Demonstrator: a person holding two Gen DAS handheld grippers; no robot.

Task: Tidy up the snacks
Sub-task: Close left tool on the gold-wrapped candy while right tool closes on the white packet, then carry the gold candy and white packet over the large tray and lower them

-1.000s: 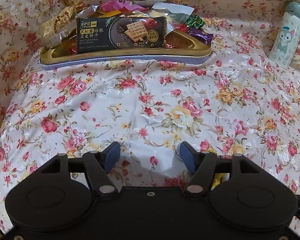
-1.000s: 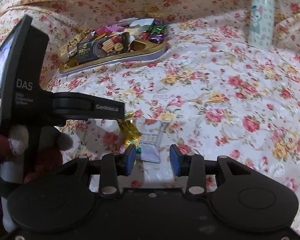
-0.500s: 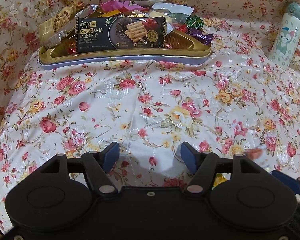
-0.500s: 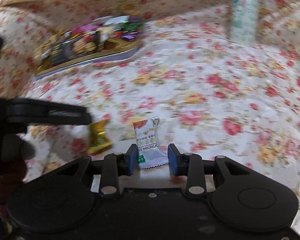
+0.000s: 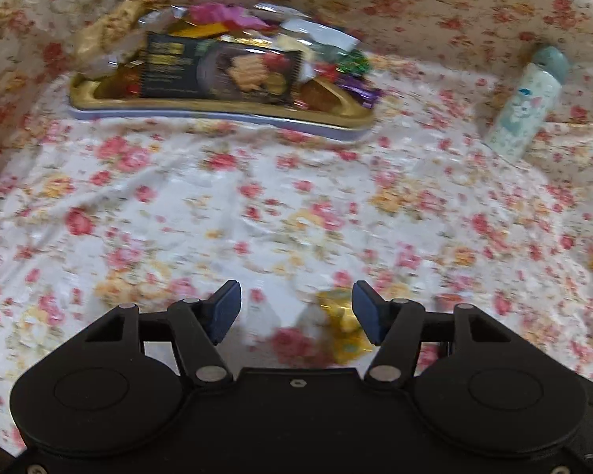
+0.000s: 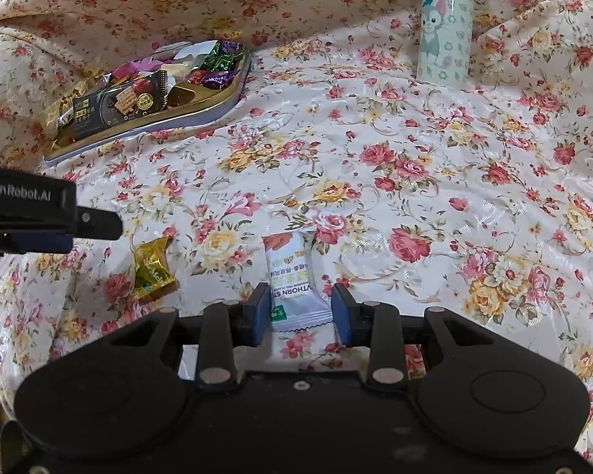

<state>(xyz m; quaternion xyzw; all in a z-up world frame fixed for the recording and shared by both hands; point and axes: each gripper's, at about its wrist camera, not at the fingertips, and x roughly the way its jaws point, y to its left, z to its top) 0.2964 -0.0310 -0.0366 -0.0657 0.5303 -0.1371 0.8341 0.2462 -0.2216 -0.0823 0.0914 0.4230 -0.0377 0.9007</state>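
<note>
Left wrist view motion-blurred; right sharp, evenly lit, fisheye-curved edges.

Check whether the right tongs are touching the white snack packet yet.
Cannot tell. In the right wrist view the white snack packet lies between the open right tongs, close against the left pad, clear of the right one.

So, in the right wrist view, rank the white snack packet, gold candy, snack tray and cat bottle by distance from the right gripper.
1. White snack packet, between the right gripper's fingers.
2. Gold candy, just left.
3. Snack tray, far left.
4. Cat bottle, far right, farthest back.
</note>
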